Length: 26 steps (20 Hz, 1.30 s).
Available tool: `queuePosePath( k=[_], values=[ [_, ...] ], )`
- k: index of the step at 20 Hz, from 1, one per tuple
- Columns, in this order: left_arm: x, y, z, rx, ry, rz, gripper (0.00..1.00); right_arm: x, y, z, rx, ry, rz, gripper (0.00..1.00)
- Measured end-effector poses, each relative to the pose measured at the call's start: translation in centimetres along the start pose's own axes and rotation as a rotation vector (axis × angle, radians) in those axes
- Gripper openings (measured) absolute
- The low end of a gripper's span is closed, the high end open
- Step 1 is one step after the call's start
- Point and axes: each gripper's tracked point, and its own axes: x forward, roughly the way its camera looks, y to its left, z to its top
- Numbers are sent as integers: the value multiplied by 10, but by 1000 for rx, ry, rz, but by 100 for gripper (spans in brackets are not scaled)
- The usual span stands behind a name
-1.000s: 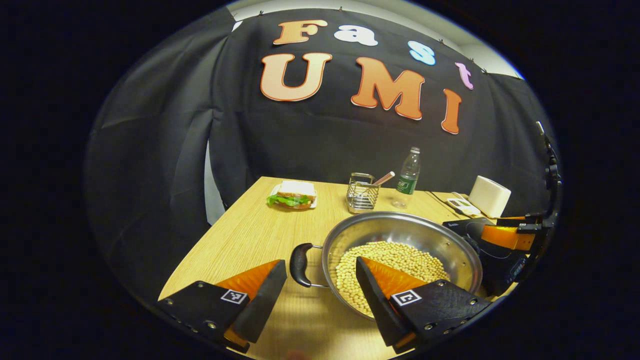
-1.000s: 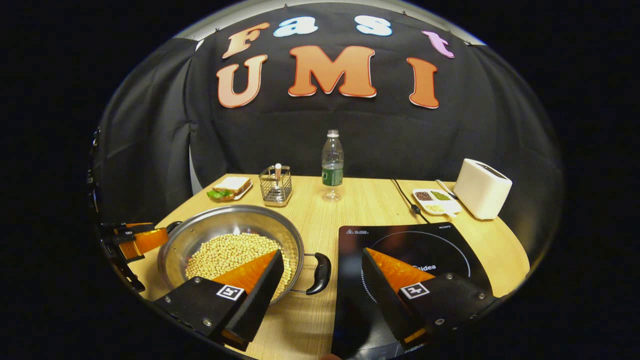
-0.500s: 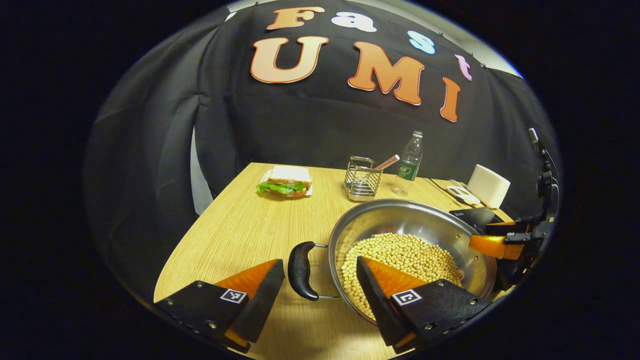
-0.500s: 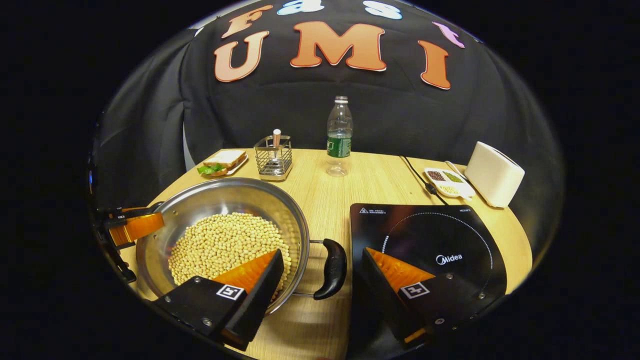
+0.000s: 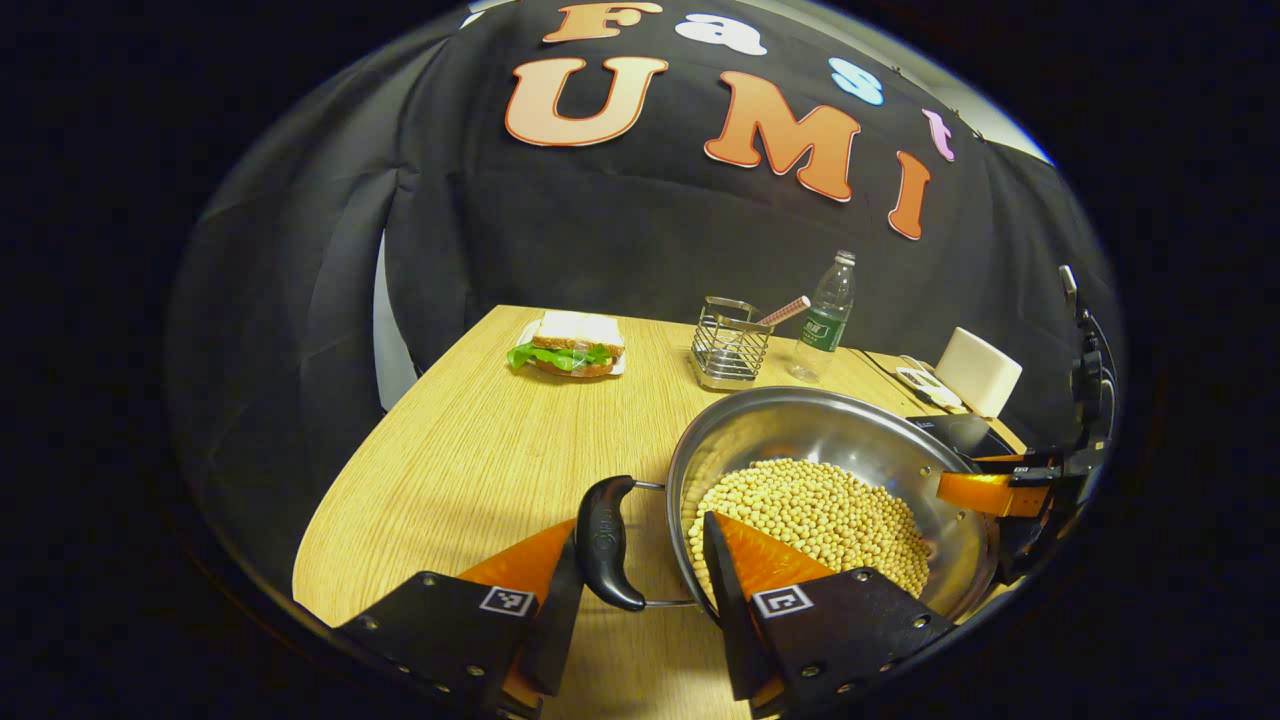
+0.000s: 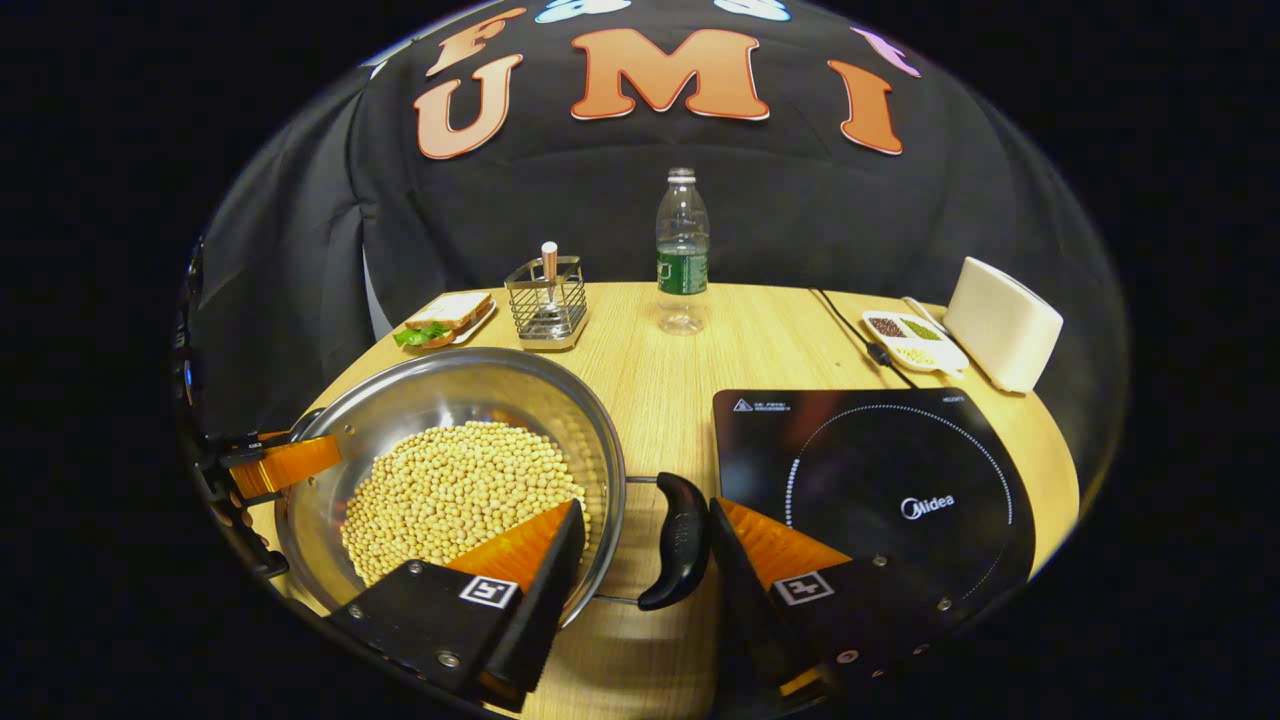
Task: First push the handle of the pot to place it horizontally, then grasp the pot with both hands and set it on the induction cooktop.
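Both grippers have closed in on the pot over the last second. The left gripper (image 5: 640,585) now straddles the pot's left handle (image 5: 606,543) — one finger touching its outer side, the other over the rim above the beans — where a second ago the handle sat well ahead of the tips. The right gripper (image 6: 640,545) has done the same at the right handle (image 6: 680,540). The jaws look narrower than before, but I judge them not yet clamped: there is a gap on the rim side of each handle, so both read as open around their handles.

That means the handles already lie level and the two-handed grasp is about to close; the lift has not begun. The pot (image 6: 455,385) sits on the table (image 5: 470,450), just left of the cooktop (image 6: 870,470) and apart from it.

The pot is wide, shallow polished steel, its handles smooth black curved grips on thin wire loops, half filled with small round pale beans (image 6: 450,490) — loose, so a tilt could spill them. The cooktop is a flat glossy black slab with a dotted ring. Farther back stand a wire holder (image 6: 545,300), a sandwich (image 5: 570,345), a clear bottle (image 6: 682,250) and a white toaster (image 6: 1003,320).
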Motion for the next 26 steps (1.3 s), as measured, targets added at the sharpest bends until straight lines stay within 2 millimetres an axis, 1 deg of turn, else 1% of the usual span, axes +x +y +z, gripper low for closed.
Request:
queuePosePath(
  k=[1, 4, 5, 6, 7, 8, 9, 10, 11, 14, 15, 17, 18, 20, 23, 24, 26],
  values=[
    [1, -2, -4, -5, 8, 0, 63, -1, 0, 3, -2, -6, 0, 71],
    [-1, -2, -5, -17, 19, 27, 57, 0, -1, 8, 51, -36, 0, 64],
    [-3, -3, -5, -21, 19, 37, 56, 3, -1, 6, 88, -33, 5, 53],
    [-4, -2, -5, -27, 21, 47, 53, 3, 0, 5, 104, -23, 14, 53],
    [-6, -2, -5, -37, 18, 54, 53, 2, 0, 5, 103, -23, 19, 50],
    [-8, -2, -6, -47, 22, 66, 52, -1, 0, 6, 97, -25, 22, 50],
    [-10, -2, -9, -51, 28, 77, 51, -3, 1, 9, 96, -32, 28, 50],
    [-16, -3, -7, -50, 24, 86, 49, -6, 1, 14, 109, -44, 37, 50],
    [-23, -5, -3, -42, 11, 94, 49, -13, 1, 18, 117, -50, 49, 50],
    [-48, -17, 21, -12, -45, 109, 49, -31, -6, 31, 124, -86, 66, 49],
    [-54, -22, 29, -8, -59, 107, 51, -38, -10, 37, 131, -101, 69, 49],
    [-64, -36, 43, 8, -81, 102, 49, -55, -19, 48, 138, -129, 69, 49],
    [-68, -44, 49, 20, -89, 100, 51, -62, -26, 52, 142, -143, 68, 49],
    [-76, -63, 60, 29, -106, 88, 49, -78, -41, 58, 153, -160, 63, 49],
    [-84, -97, 71, 43, -121, 63, 49, -99, -71, 65, 170, -187, 44, 49],
    [-85, -109, 74, 53, -124, 54, 51, -105, -83, 66, 175, -195, 36, 49],
    [-84, -135, 78, 68, -127, 33, 49, -116, -107, 67, 192, -209, 17, 49]
  ],
)
